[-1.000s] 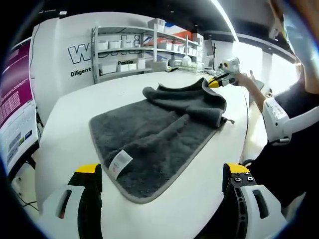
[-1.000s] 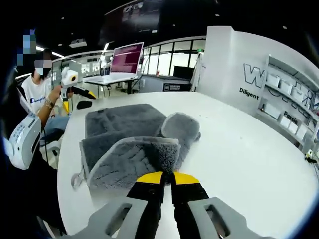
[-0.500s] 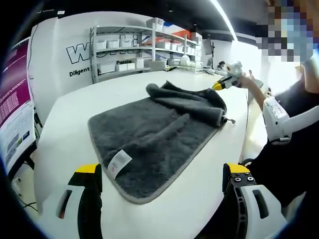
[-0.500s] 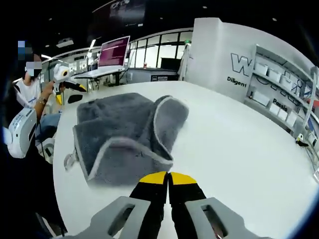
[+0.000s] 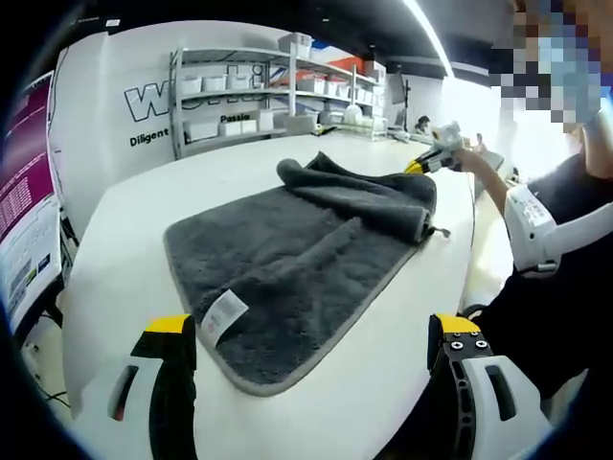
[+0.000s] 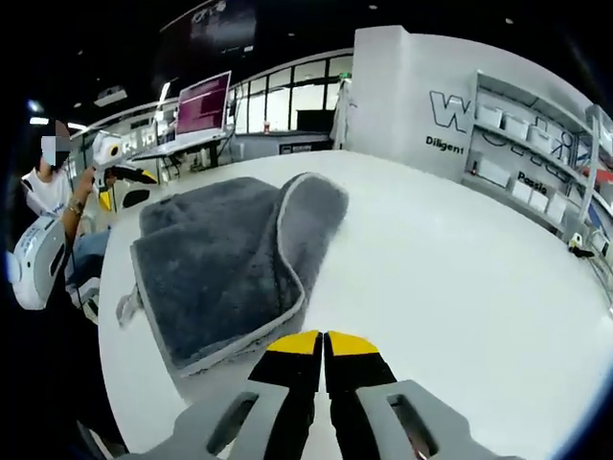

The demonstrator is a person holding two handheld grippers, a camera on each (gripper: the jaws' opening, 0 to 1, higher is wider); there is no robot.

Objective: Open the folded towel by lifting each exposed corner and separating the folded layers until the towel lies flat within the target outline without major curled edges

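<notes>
While the right gripper (image 6: 324,337) drags the towel (image 5: 297,254) corner outward, jaws pinched on its edge, one fold remains. Left gripper (image 5: 308,335) waits with jaws spread; next it must lift that fold across the table (image 6: 460,268).

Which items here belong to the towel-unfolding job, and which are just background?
Job: towel, right gripper shut, left gripper open, table.
Background: shelves with boxes, laptop, wall lettering.
</notes>
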